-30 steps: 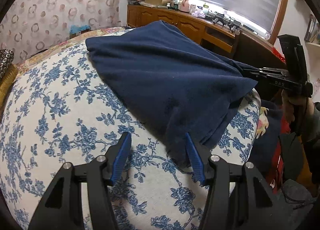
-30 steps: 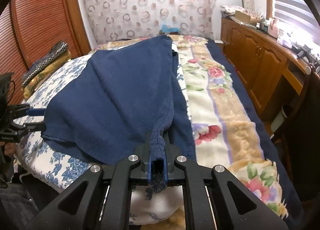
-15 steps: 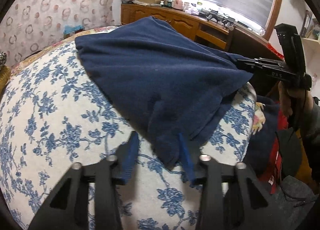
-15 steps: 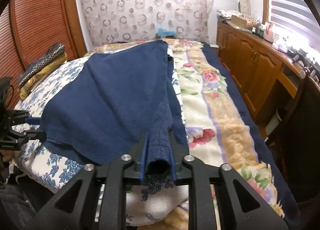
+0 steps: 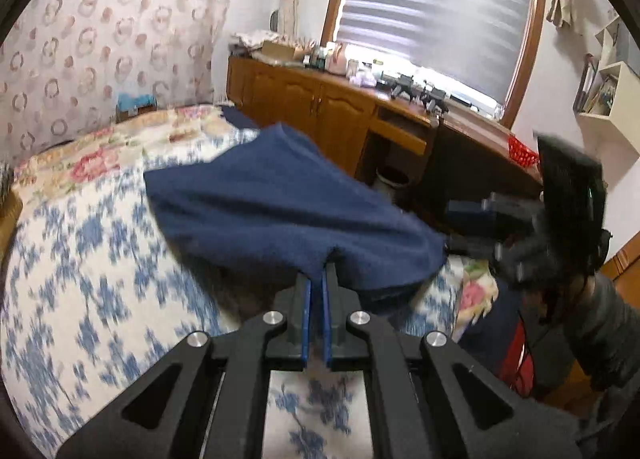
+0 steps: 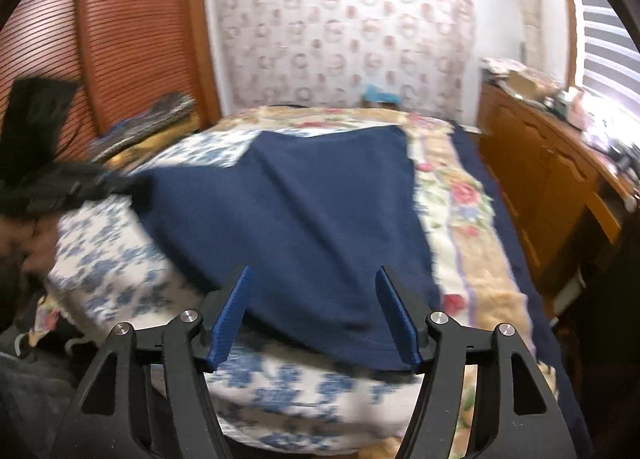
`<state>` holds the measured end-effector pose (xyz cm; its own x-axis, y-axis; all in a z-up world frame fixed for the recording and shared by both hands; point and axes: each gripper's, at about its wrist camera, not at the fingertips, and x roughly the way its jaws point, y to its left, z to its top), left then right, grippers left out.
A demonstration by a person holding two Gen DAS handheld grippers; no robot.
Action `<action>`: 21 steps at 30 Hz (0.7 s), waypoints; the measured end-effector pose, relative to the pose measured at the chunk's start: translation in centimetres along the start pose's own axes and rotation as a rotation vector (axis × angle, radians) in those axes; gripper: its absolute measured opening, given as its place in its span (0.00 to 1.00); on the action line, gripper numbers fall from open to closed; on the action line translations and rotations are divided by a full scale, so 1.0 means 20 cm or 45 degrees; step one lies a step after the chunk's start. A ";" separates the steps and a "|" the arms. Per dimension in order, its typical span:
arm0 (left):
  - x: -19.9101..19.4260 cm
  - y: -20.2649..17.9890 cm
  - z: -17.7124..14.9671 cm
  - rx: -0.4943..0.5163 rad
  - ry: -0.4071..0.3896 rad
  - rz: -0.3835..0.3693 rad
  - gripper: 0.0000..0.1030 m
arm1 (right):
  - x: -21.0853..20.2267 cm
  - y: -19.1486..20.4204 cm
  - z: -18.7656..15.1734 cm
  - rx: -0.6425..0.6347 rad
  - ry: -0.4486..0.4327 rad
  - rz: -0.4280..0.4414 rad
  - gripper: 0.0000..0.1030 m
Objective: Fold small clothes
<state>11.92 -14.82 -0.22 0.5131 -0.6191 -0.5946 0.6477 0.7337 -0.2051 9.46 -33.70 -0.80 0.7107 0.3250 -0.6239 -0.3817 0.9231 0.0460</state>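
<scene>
Navy garment [image 6: 320,219]: spread over floral bedspread [image 5: 80,279], near corner lifted; soft, limp, light fleece, drapes and sags; best taken at hem corners; left gripper [image 5: 316,279] pinched on near edge; right gripper [image 6: 316,311] spread wide, empty, straddling hem.

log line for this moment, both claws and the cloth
left claw: shut on navy cloth edge | right claw: open, over near hem | navy cloth: spread on floral bedspread | fold: not yet made
</scene>
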 end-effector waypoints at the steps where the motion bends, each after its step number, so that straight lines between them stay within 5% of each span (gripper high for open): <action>1: 0.01 0.00 0.03 -0.001 -0.008 -0.001 0.01 | 0.01 0.02 0.00 -0.017 0.009 0.019 0.65; 7: 0.05 0.03 0.18 -0.017 -0.041 -0.002 0.01 | 0.13 0.08 -0.04 -0.114 0.080 0.029 0.66; 17: 0.06 0.11 0.25 -0.057 -0.088 -0.014 0.01 | 0.25 -0.09 -0.05 -0.187 0.120 -0.138 0.66; 21: 0.05 0.18 0.26 -0.100 -0.107 -0.024 0.01 | 0.27 -0.18 0.01 -0.178 0.101 -0.135 0.45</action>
<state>17.74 -14.16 2.59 0.5485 -0.6520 -0.5235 0.6132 0.7393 -0.2783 14.83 -35.28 -4.28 0.7048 0.2051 -0.6791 -0.3895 0.9120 -0.1287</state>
